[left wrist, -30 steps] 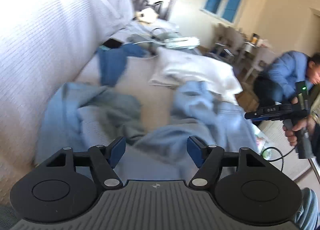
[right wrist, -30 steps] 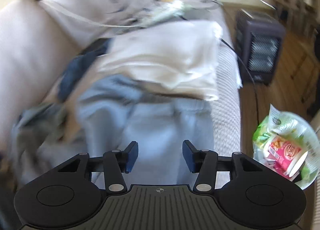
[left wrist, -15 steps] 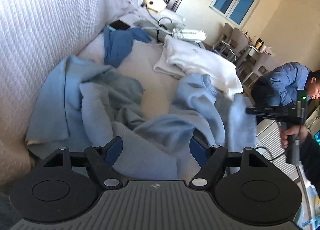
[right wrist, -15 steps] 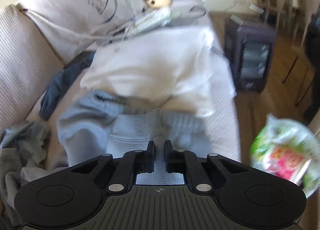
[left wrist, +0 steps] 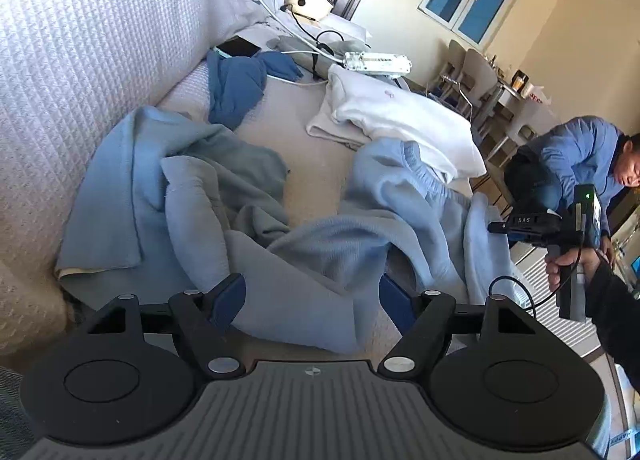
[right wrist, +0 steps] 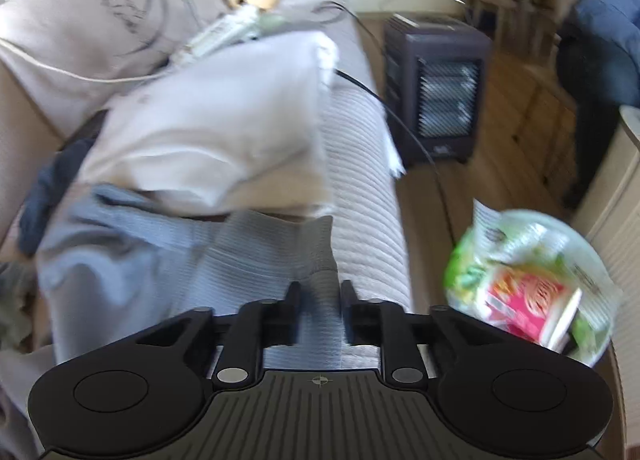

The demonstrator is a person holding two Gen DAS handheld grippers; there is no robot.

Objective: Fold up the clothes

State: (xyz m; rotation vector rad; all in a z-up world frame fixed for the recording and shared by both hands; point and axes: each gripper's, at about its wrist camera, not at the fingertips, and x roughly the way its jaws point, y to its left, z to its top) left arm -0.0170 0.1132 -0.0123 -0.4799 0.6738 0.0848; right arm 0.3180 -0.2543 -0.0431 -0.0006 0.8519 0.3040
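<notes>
A light blue sweatshirt (left wrist: 400, 220) lies crumpled across the sofa seat (left wrist: 320, 164), beside a grey-blue garment (left wrist: 200, 200) heaped against the backrest. My left gripper (left wrist: 312, 300) is open low over the near folds, a ridge of cloth between its fingers but unpressed. In the right wrist view the sweatshirt's ribbed hem (right wrist: 280, 252) runs between the fingers of my right gripper (right wrist: 320, 300), whose jaws are opening and no longer pinch it. From the left wrist view, the right gripper (left wrist: 496, 226) hangs at the sofa's front edge, held by a hand (left wrist: 564, 260).
A folded white garment (left wrist: 400, 120) and a dark blue cloth (left wrist: 236, 92) lie farther along the seat, with a phone (left wrist: 238, 47) and power strip (left wrist: 378, 62). On the floor stand a heater (right wrist: 436, 88) and a bag of packets (right wrist: 532, 288). A person in blue (left wrist: 572, 156) sits beyond.
The right gripper closed on the ribbed hem half a second ago and now has its jaws apart again, having shifted right and down. The left gripper has hardly moved.
</notes>
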